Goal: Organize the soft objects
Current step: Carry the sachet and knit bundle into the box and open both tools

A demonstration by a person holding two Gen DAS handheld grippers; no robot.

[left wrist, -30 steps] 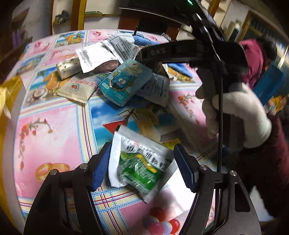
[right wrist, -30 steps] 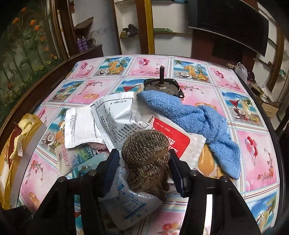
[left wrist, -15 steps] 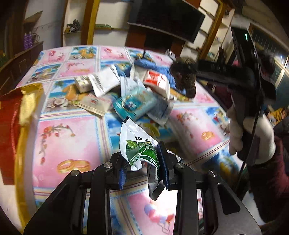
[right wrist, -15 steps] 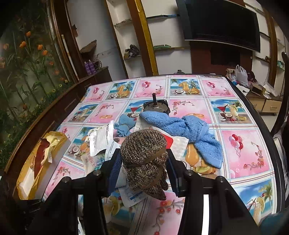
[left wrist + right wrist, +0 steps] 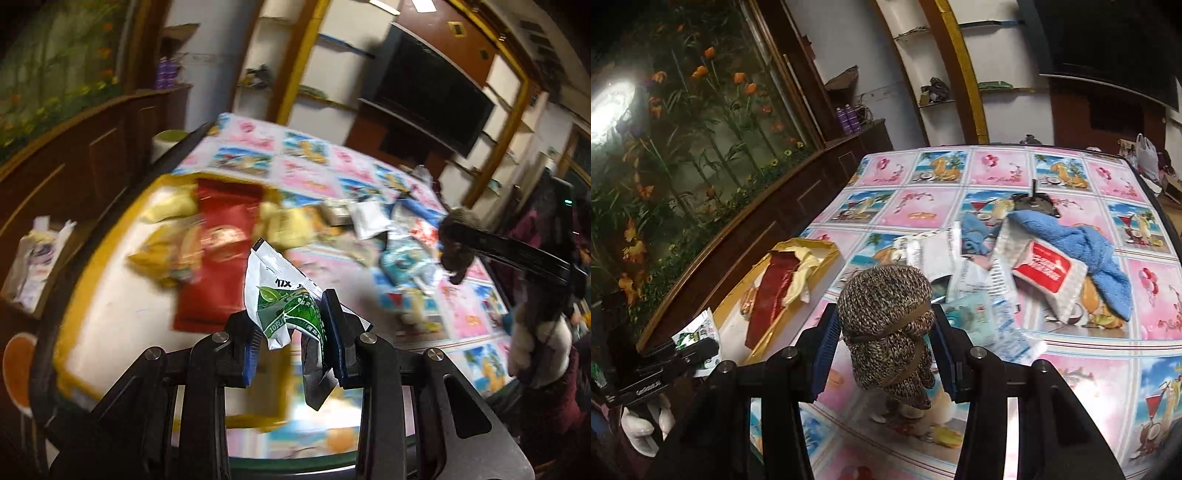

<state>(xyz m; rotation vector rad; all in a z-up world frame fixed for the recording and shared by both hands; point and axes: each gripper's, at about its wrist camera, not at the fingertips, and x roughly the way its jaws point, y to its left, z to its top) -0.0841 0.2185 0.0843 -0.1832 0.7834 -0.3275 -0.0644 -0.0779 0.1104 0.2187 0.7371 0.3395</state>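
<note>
My left gripper (image 5: 291, 339) is shut on a crumpled green-and-white sachet (image 5: 280, 295), held in the air over the near end of a gold box (image 5: 74, 295). The box holds a red packet (image 5: 218, 258) and yellow cloth. My right gripper (image 5: 886, 350) is shut on a brown knitted bundle (image 5: 886, 317) tied with a band, lifted above the patterned tablecloth (image 5: 1071, 369). The right wrist view shows the left gripper (image 5: 698, 347) and its sachet (image 5: 696, 332) low on the left beside the gold box (image 5: 820, 245). The left wrist view is blurred.
A heap lies mid-table: a blue towel (image 5: 1071, 236), a red-and-white packet (image 5: 1045, 269), a teal packet (image 5: 975, 317) and several white sachets. A metal part with a shaft (image 5: 1034, 201) sits behind it. Left of the table stand a wooden cabinet (image 5: 775, 206) and an orange stool (image 5: 14, 369).
The left jaws closed on the sachet, raised it and swung left from the heap toward the gold box. The right gripper lifted the knitted bundle up and back off the heap.
</note>
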